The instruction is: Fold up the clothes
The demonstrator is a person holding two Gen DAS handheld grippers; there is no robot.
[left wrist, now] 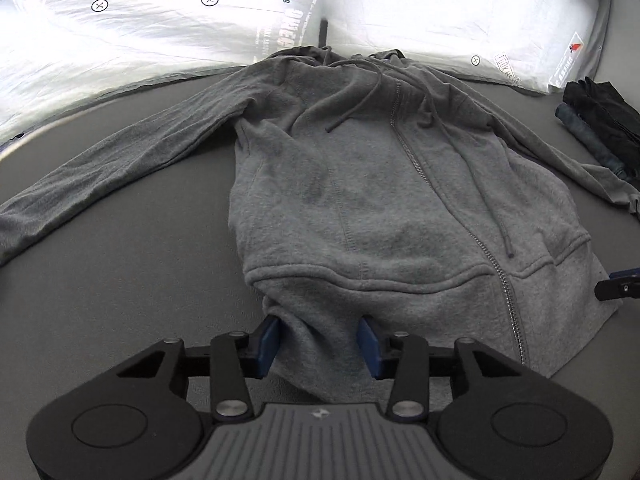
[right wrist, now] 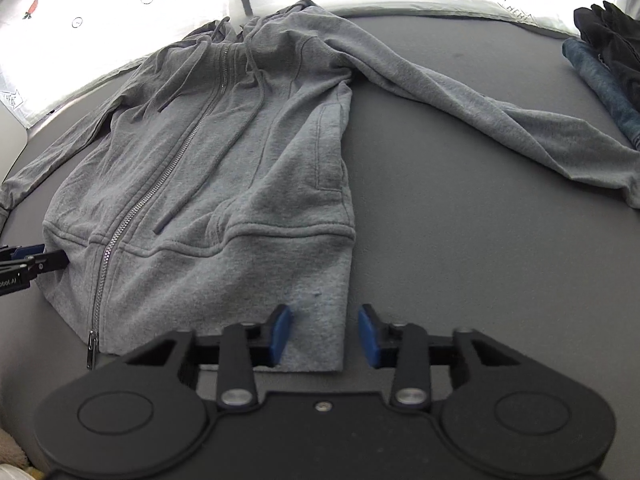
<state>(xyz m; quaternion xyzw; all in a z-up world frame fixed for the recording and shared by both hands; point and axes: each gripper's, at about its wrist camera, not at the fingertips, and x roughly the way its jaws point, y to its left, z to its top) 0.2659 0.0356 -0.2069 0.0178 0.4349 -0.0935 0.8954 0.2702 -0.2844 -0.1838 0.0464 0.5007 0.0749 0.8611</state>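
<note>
We are holding both tongs apart at the hem of the grey hoodie: the left tongs are straddling bunched fleece, the right tongs are bracketing its corner at 6 o'clock. Bare grey table is lying open toward 3 o'clock; dark folded clothes are sitting at 1 o'clock.

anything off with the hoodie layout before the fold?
Mostly the hem. The hoodie lies face up with sleeves spread, but its bottom edge is bunched and puckered between the open left gripper. One drawstring trails long across the front. The right gripper is open at the flat hem corner.
</note>
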